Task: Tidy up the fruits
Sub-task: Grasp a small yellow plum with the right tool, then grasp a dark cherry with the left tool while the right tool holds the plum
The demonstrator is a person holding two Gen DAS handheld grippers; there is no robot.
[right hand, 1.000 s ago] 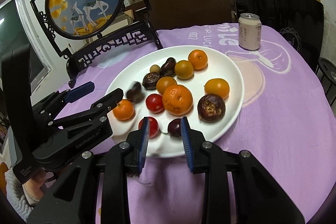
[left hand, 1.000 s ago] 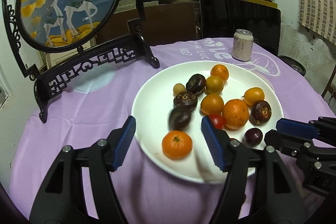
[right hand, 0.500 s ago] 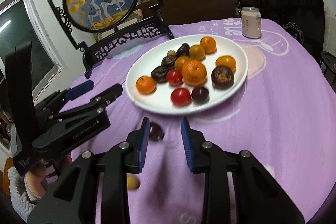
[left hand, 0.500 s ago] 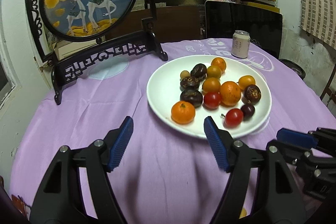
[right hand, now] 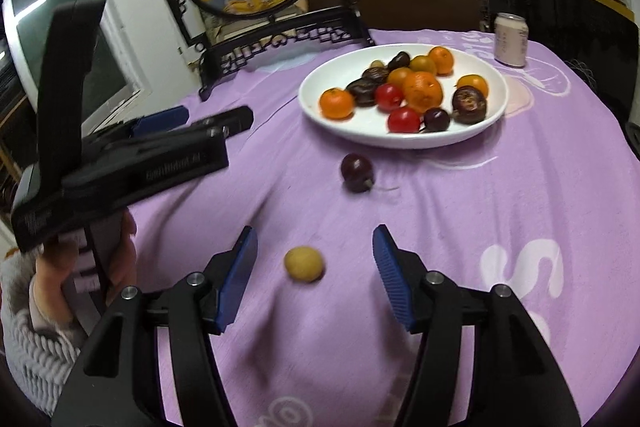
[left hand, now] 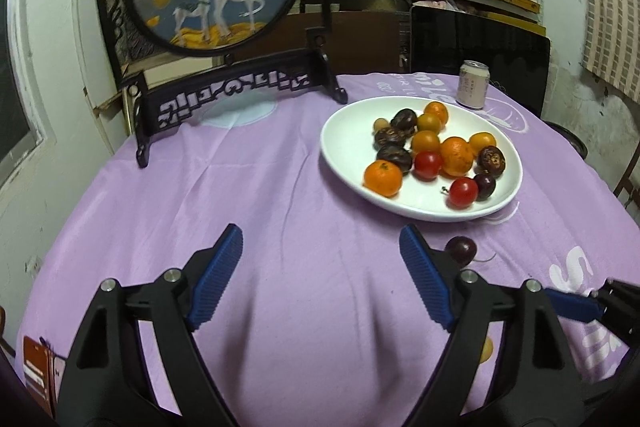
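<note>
With your right gripper [right hand: 314, 263] jaws just opened, the yellow fruit [right hand: 303, 263] lies loose between them low in frame; the left gripper [left hand: 320, 277] gapes empty, so any nudge could roll it off the surface [right hand: 500, 211].

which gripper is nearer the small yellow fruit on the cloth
Right. The right gripper has the small yellow fruit lying between its open jaws, untouched. The left gripper is off to one side of it, open over bare cloth.
</note>
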